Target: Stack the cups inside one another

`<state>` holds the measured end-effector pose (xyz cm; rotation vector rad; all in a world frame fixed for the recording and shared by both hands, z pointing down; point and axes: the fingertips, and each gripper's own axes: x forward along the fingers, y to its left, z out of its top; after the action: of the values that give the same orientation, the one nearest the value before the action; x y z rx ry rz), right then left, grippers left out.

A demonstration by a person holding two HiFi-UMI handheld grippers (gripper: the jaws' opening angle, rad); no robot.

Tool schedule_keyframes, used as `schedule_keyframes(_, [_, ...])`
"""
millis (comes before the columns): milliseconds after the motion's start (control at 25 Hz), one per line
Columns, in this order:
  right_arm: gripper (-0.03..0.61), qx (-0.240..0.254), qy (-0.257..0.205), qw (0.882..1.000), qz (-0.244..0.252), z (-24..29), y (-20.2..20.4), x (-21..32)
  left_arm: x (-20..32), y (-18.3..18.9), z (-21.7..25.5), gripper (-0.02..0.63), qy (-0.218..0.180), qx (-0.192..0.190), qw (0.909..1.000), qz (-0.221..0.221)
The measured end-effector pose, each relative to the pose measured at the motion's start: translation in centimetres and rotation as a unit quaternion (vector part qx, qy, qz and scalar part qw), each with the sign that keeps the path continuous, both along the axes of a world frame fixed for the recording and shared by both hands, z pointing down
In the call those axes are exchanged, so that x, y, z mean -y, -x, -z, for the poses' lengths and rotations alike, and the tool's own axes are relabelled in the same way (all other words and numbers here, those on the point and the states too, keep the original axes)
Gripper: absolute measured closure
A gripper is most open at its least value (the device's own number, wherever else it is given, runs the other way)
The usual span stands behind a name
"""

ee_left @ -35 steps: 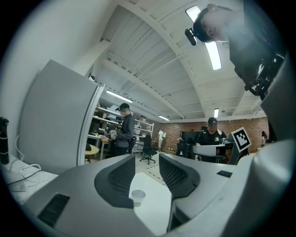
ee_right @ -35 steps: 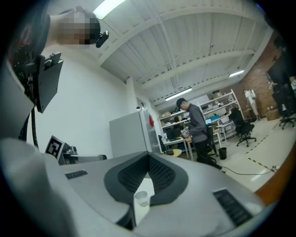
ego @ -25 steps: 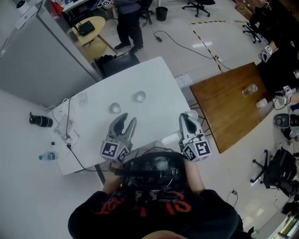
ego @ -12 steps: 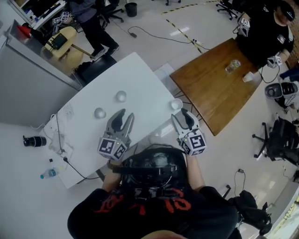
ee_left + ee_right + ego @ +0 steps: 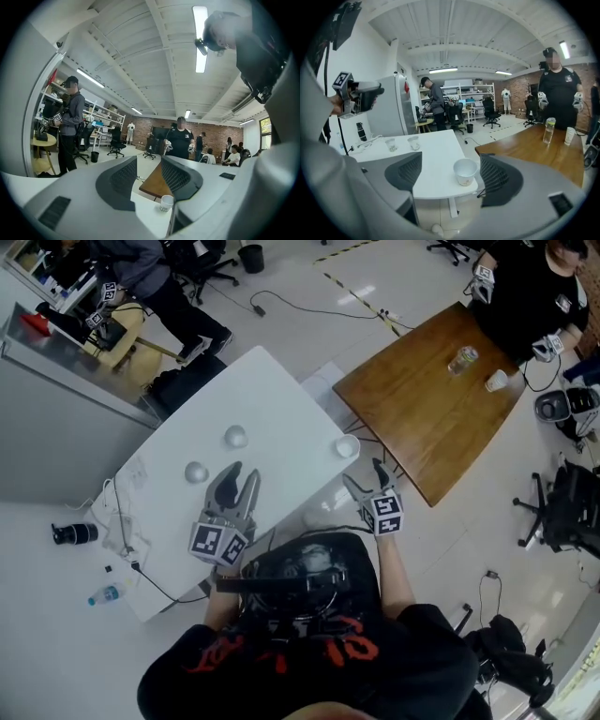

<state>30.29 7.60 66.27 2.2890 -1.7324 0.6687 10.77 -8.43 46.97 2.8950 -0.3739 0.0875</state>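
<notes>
Pale workshop floor with office chairs and other people in the background; white desk (image 5: 281, 409) set cornerwise below the operator. Three white cups on it, none nested yet. Lone cup (image 5: 346, 447) sits at the desk's 3 o'clock corner, close to the edge. Second cup (image 5: 234, 436) and third cup (image 5: 196, 472) stand near each other toward 10 o'clock, well apart from it. All three are upright, long axis vertical. The lone cup's mouth plainly faces up, base narrower than rim. Right gripper (image 5: 364, 474) hangs just off that corner with the cup at its 11 o'clock. Its jaws have just been opening and stand wide, gripping nothing; the cup shows ahead through the gap, not yet reached. Left gripper (image 5: 242, 474) is over the desk, jaws well apart and empty, the other two cups between its 9 and 12 o'clock. Judgement: the step in hand is the approach for the first pick. The next move calls for bringing the right jaws to either side of the lone cup's wall and closing gently, as a thin wall may dent. Then lift it with the axis kept vertical for lowering into another cup.
</notes>
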Motion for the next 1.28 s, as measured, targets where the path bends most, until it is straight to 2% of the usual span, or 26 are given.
schedule_keyframes(240, [0.184, 0.021, 0.056, 0.998, 0.009, -8.0, -2.7, 1.1, 0.2, 0.8, 0.0, 0.446, -0.001, 0.009, 0.9997, 0.022])
schedule_keyframes(480, [0.184, 0.033, 0.107, 0.993, 0.039, -13.2, -4.4, 2.7, 0.7, 1.5, 0.3, 0.448, 0.002, 0.013, 0.9985, 0.053])
schedule_keyframes(760, [0.184, 0.025, 0.129, 0.990, 0.048, -14.7, -5.0, 5.5, 1.7, 3.5, -0.1, 0.448, 0.007, 0.016, 0.9964, 0.083])
schedule_keyframes(800, [0.196, 0.026, 0.130, 0.990, 0.048, -14.9, -5.1, 5.6, 1.6, 3.5, -0.1, 0.448, 0.007, 0.016, 0.9964, 0.083])
schedule_keyframes(880, [0.261, 0.030, 0.130, 0.990, 0.044, -14.9, -5.3, 5.7, 1.6, 3.3, -0.1, 0.448, 0.006, 0.013, 0.9964, 0.083])
schedule_keyframes(1280, [0.268, 0.037, 0.125, 0.991, 0.036, -14.8, -5.2, 3.9, 1.2, 2.7, -0.3, 0.449, 0.011, 0.010, 0.9972, 0.074])
